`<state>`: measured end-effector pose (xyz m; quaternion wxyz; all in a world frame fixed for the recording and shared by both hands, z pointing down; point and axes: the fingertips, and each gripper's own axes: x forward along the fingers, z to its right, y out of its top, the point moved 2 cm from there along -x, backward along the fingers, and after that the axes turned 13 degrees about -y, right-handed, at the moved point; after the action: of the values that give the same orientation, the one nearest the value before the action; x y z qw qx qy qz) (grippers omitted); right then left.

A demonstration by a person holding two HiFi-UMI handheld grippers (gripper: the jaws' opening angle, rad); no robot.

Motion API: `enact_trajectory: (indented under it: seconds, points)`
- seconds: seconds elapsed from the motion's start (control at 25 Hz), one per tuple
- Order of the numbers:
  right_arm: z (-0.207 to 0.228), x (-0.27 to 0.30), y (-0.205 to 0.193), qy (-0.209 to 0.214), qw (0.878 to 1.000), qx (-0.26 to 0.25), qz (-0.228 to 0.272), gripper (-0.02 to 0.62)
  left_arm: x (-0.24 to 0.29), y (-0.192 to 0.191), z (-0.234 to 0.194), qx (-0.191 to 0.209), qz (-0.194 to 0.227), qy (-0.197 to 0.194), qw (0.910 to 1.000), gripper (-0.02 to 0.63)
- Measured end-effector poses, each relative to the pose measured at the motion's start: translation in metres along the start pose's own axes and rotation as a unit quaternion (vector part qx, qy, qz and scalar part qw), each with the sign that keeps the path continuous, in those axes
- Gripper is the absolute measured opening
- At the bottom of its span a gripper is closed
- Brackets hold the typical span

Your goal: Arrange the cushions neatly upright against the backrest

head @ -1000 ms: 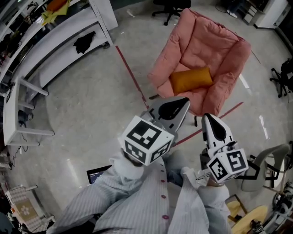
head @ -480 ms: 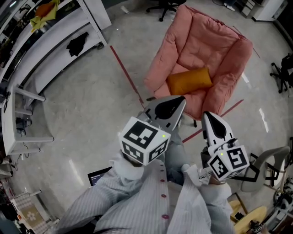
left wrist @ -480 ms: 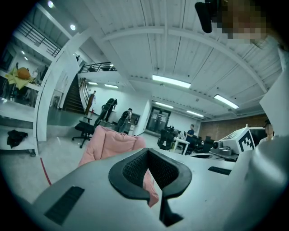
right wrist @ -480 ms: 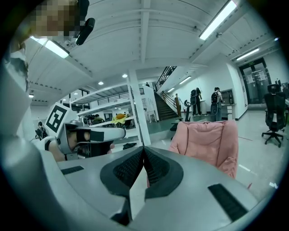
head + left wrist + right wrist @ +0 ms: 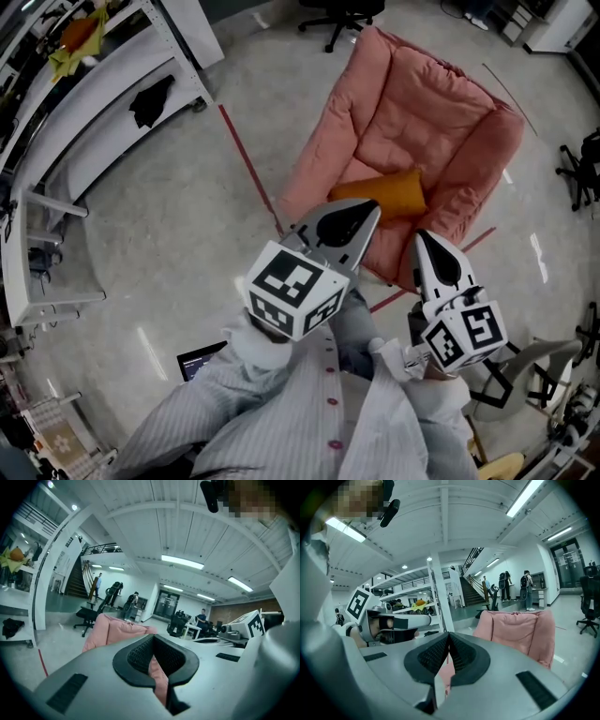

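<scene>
- While shut tip to tip and empty, left hand-held gripper [image 5: 373, 206] and right hand-held gripper [image 5: 424, 240] held side by side.
- Just ahead of left one: orange cushion [image 5: 398, 192], lying flat on pink armchair [image 5: 422, 103] seat, near edge hidden behind that gripper.
- Black-and-white square codes on each marker cube [image 5: 461, 339], no letters.
</scene>
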<state>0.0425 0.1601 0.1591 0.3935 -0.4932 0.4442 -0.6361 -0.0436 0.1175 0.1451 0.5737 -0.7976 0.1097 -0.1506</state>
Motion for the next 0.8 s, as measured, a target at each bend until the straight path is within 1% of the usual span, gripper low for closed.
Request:
enact_trajectory:
  seconds: [0.2,0.36,0.52,0.8]
  points:
    - [0.04,0.054,0.031,0.008,1.0,-0.007,-0.003,0.012,0.05,0.028,-0.043,-0.004,0.003,0.006,1.0,0.009]
    - [0.074,0.085,0.049,0.012,1.0,-0.011,-0.004,0.012,0.086,0.041,-0.069,-0.008,0.006,0.017,0.9998,0.009]
    - [0.097,0.107,0.055,0.016,1.0,-0.015,-0.009,0.012,0.108,0.045,-0.09,-0.013,0.002,0.025,0.9996,0.009]
    - [0.118,0.132,0.057,0.009,1.0,-0.007,-0.021,0.012,0.131,0.048,-0.115,-0.02,-0.013,0.026,0.9994,0.009]
